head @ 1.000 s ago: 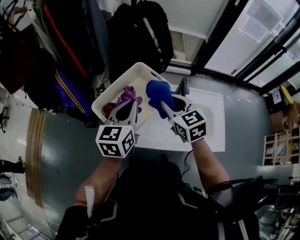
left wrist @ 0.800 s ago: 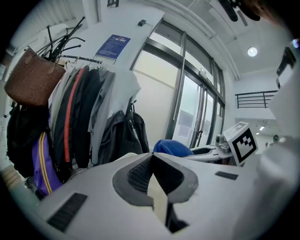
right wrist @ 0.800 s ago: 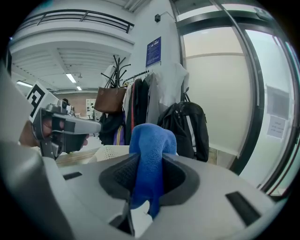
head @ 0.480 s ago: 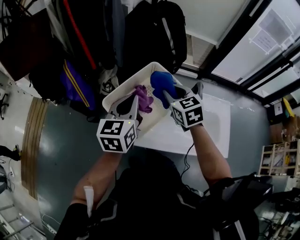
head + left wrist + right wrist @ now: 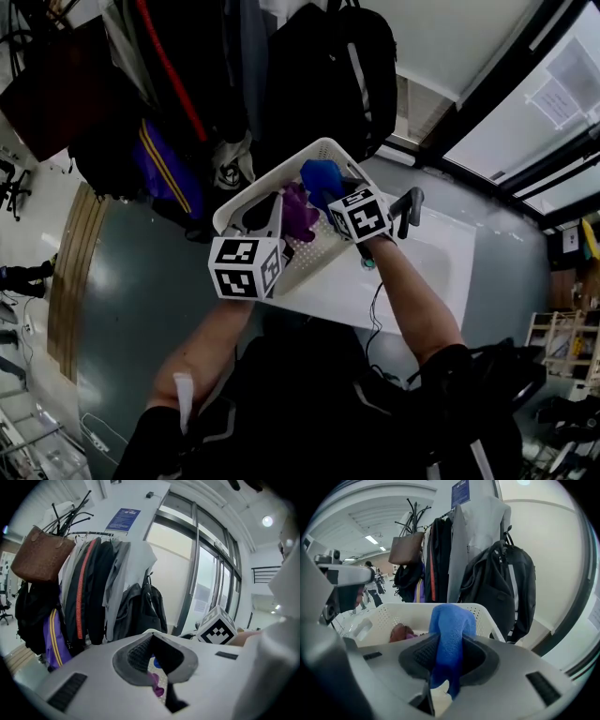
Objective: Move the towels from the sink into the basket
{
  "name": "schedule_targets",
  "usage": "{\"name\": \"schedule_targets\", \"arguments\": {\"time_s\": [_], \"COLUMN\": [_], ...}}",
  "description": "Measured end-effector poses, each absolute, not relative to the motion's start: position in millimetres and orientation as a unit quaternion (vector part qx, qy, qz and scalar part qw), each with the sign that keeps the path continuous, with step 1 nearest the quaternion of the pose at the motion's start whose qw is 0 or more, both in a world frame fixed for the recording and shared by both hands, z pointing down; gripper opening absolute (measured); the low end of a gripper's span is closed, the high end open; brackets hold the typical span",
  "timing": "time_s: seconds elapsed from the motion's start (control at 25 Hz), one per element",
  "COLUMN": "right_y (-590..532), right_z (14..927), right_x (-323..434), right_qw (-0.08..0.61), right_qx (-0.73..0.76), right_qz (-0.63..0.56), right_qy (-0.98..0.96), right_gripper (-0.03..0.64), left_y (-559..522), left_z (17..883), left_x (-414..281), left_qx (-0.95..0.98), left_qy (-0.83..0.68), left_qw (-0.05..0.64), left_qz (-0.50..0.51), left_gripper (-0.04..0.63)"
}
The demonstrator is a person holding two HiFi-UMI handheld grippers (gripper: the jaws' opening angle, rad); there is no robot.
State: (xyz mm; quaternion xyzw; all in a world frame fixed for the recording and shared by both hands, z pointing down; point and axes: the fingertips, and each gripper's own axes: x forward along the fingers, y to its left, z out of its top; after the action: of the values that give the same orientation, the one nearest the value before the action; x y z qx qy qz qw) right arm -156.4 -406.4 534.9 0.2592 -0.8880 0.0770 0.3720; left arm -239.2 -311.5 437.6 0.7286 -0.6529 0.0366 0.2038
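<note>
Far left: dark coats and a purple garment with yellow stripes (image 5: pixel 164 173) hang on a rack, with a brown handbag (image 5: pixel 40 550) at its left end.

Left gripper (image 5: pixel 274 197): it sits near the left rim of the white perforated plastic basket (image 5: pixel 323 145) and points into it. Its fingers (image 5: pixel 136 653) meet at the tips with nothing between them. A crumpled purple towel (image 5: pixel 300 214) lies in the basket just right of these fingers and shows through the gap beneath the tips in the left gripper view (image 5: pixel 157 686).

Centre: a brownish-red cloth (image 5: pixel 398 632) lies in the basket beside the purple towel, near the left wall.

Right gripper (image 5: pixel 328 197): its fingers (image 5: pixel 419 656) are closed on a bright blue terry towel (image 5: pixel 319 176). The towel stands up between them in a rounded hump (image 5: pixel 450 625) and is held over the basket's interior, right of the purple towel.

Behind the basket: a black backpack (image 5: pixel 506 583) hangs at the far side.

Right: the white rectangular sink (image 5: pixel 441 262) adjoins the basket. A dark faucet (image 5: pixel 410 208) stands at its far edge, just right of the right gripper's marker cube.
</note>
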Motion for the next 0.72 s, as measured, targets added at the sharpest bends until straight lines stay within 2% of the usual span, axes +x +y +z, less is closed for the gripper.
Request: {"name": "schedule_targets", "arguments": {"time_s": [0.72], "right_y": [-449.0], "right_z": [620.8], "right_x": [-177.9], "right_qw": [0.442], "right_qx": [0.241], "right_qz": [0.151], "right_qy": [-0.851], "right_gripper": [0.115], "left_y": [-360.9], "left_z": [518.9], "left_x": [-243.0], "left_qx": [0.698], "left_qy": [-0.652], "left_qw": [0.284], "left_qz": [0.082], "left_gripper": [0.005]}}
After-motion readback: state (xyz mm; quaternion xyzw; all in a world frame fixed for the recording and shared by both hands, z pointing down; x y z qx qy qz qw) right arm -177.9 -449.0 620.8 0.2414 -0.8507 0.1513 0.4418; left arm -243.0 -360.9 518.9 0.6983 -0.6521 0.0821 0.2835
